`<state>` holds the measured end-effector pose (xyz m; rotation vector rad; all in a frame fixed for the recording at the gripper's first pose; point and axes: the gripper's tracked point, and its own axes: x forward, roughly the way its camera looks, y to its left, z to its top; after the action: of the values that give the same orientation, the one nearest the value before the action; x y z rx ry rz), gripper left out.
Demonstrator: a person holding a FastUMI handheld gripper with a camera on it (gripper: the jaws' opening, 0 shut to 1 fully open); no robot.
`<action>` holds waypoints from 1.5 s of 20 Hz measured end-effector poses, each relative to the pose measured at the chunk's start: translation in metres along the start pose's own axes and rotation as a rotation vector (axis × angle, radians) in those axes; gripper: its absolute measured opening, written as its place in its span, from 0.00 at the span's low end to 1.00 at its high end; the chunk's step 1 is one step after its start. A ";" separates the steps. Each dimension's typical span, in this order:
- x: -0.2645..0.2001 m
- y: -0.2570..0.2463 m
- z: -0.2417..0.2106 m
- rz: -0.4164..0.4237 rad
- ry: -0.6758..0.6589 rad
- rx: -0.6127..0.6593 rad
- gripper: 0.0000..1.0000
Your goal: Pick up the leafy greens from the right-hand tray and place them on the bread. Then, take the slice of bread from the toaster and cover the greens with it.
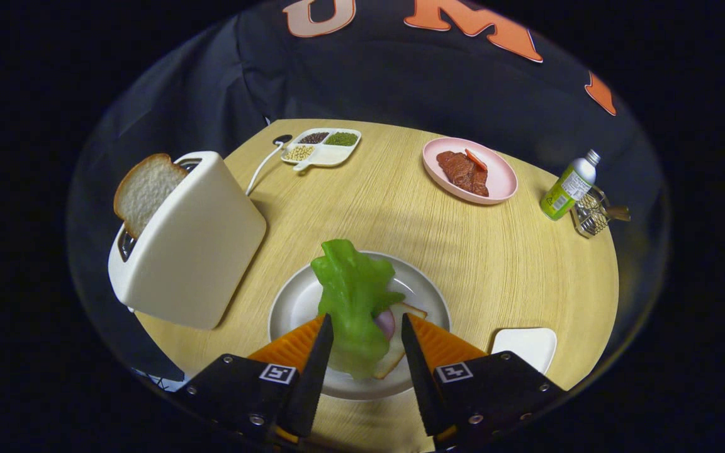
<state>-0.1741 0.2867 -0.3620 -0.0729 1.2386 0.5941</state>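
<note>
— How much of the bread (400, 343) on the plate (287, 308) can you see?
— A corner; the leafy greens (353, 302) hide the rest, and most of something pinkish (386, 323) beside it.
— Is the gripper (362, 343) pinching the greens?
— Can't tell. The toaster (192, 245) hides the lower half of its slice (144, 190).

No text can be read: the green bottle (569, 187) bears a label, but its print is too small.

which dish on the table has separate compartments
The white divided tray beyond the toaster, holding seeds; the pink plate and grey plate are undivided.
</note>
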 end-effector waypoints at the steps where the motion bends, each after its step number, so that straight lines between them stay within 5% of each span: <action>1: -0.004 0.002 0.003 0.003 -0.009 0.006 0.68; 12: -0.075 0.057 0.086 0.093 -0.148 0.032 0.92; 27: -0.073 0.212 0.154 0.207 0.013 -0.050 0.94; 30: -0.055 0.218 0.149 0.170 0.064 -0.070 0.93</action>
<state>-0.1570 0.5047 -0.2037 -0.0454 1.2937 0.7879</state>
